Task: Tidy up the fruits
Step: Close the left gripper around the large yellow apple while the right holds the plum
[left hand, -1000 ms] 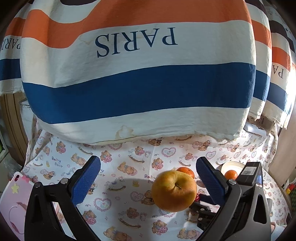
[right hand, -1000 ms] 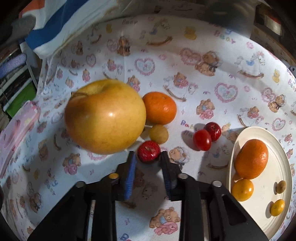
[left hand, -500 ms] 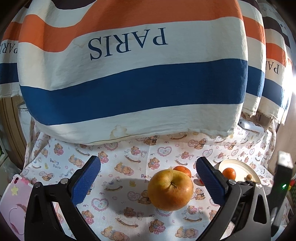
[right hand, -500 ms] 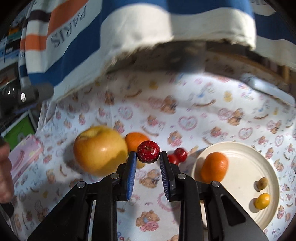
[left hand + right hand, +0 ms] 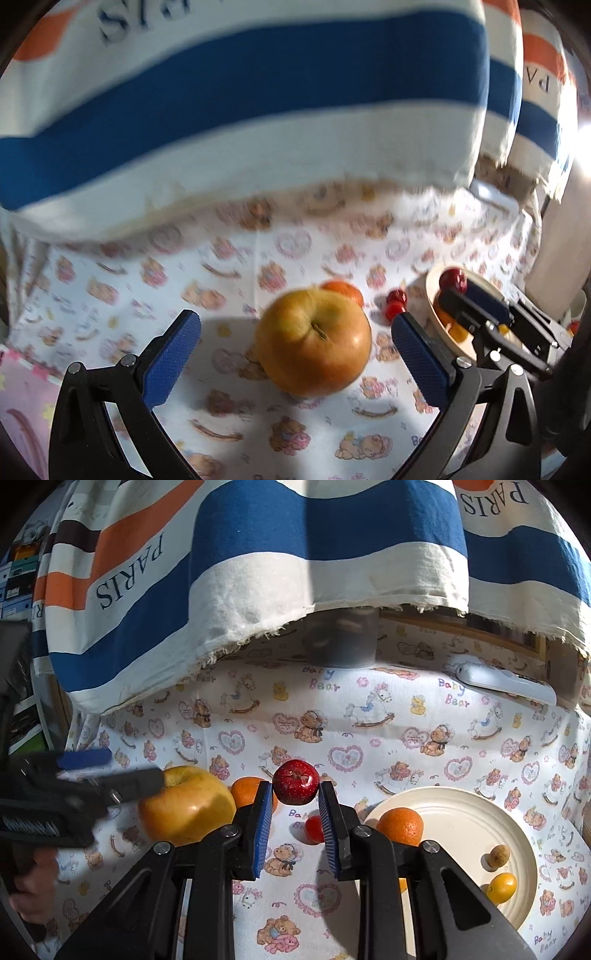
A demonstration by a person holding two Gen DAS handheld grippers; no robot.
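- The small red fruit (image 5: 296,781) is pinched near the very tips of the right hand-held gripper (image 5: 296,794), raised above the printed cloth (image 5: 369,731) of the worktop. With so round and smooth a fruit held so far forward, it could be squeezed out and dropped before the cream plate (image 5: 465,823) is reached.
- The left hand-held gripper (image 5: 295,341) is held wide with nothing in it, its pads on either side of the large yellow apple (image 5: 313,341), which rests on the cloth. If only one pad meets the apple first, it may be rolled into the orange (image 5: 341,290) just behind it.
- The two grippers are close together; a knock between them is judged possible.
- If the fruit is released too high over the plate, the orange on the plate (image 5: 400,825) and the small yellow fruit (image 5: 501,887) could be struck, or the fruit may roll off the rim.
- "PARIS" can be read on the striped fabric (image 5: 258,554) hanging behind.
- "Baby Bear" is printed repeatedly on the cloth.
- No brand can be made out on the white object (image 5: 506,683) at the far edge.
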